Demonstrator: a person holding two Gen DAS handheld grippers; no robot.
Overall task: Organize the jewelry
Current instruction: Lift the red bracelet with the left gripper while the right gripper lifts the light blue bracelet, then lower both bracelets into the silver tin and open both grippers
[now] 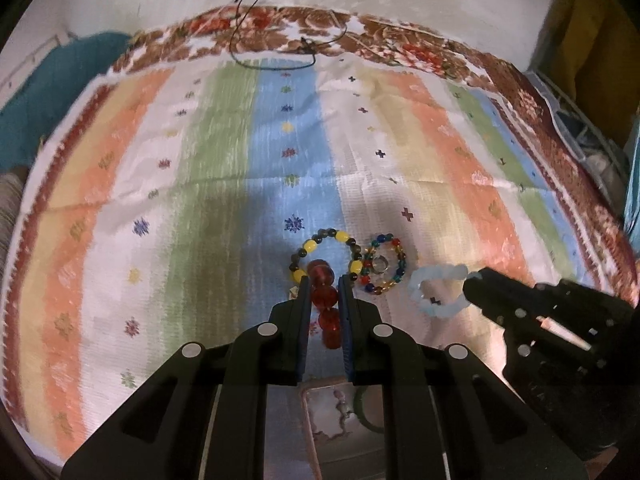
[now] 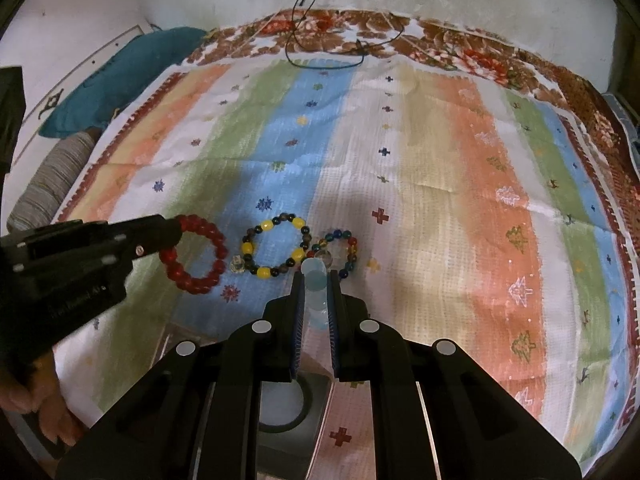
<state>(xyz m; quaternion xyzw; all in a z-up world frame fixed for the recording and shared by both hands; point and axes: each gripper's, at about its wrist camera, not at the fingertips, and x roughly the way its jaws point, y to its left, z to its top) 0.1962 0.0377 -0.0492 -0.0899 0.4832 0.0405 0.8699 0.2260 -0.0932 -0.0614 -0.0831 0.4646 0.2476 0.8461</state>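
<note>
The red bead bracelet (image 2: 193, 256) hangs clamped in the left gripper (image 1: 323, 284), its loop drooping past the fingertips. The pale blue bracelet (image 1: 436, 290) is pinched likewise in the right gripper (image 2: 315, 280). A tray (image 1: 320, 420) shows just beneath both tools, nearer than the two bracelets on the striped cloth (image 2: 420, 168) ahead.

Cloth (image 2: 420, 184): vertical stripes — orange, white, green, blue, cream; small cross and flower motifs in dark blue, yellow, red; brown-red floral border.
Red bracelet (image 2: 196, 254): dark red glossy beads.
Yellow-and-dark bracelet (image 2: 274, 249): yellow beads alternating with dark grey-green ones.
Multicolour bracelet (image 1: 384, 262): blue, red, green, amber beads.
Pale blue bracelet (image 1: 438, 290): translucent light blue.
Grippers black — finger pads (image 1: 347, 328) blue.
Cushion (image 2: 120, 76): teal.
Cord (image 2: 320, 52): black.
</note>
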